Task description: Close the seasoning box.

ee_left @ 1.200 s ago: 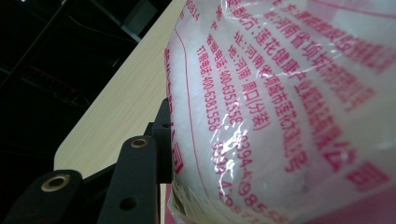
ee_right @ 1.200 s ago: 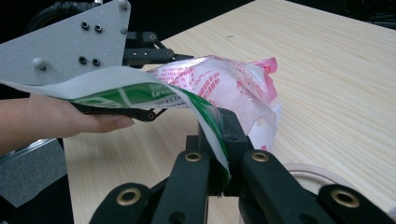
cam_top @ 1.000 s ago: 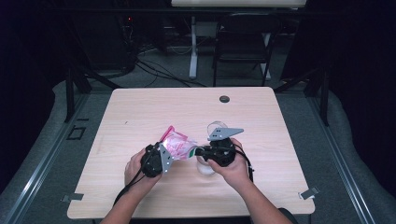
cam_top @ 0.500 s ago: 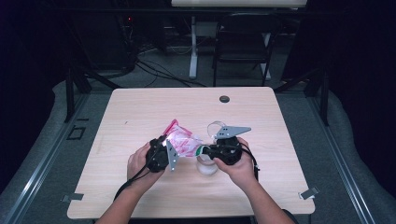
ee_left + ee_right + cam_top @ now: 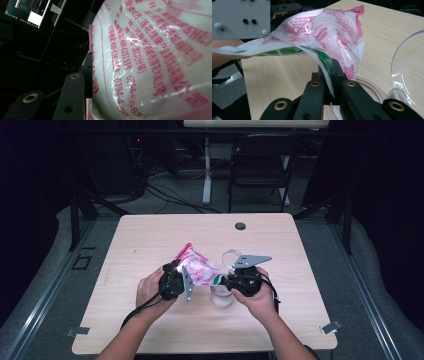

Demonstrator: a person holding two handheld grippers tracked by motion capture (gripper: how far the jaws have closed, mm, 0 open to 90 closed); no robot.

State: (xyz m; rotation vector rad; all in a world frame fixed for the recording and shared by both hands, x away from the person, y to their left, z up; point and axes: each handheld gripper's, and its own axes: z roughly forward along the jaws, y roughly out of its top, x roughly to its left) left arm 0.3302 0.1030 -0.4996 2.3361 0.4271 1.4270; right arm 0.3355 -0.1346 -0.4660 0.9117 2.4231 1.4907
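Both tongs, left and right, are clamped on the pink bag above the jar; pouring is judged underway, more tilt toward 5 o'clock needed.

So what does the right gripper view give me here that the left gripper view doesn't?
Right gripper view: the right claw pinching the bag's green-edged corner, the wooden table, a clear lid and the rim of a container below. Left gripper view: red print on the bag close up, a lit screen in the dark background, and one jaw against the bag. Shared: the pink-and-white bag.
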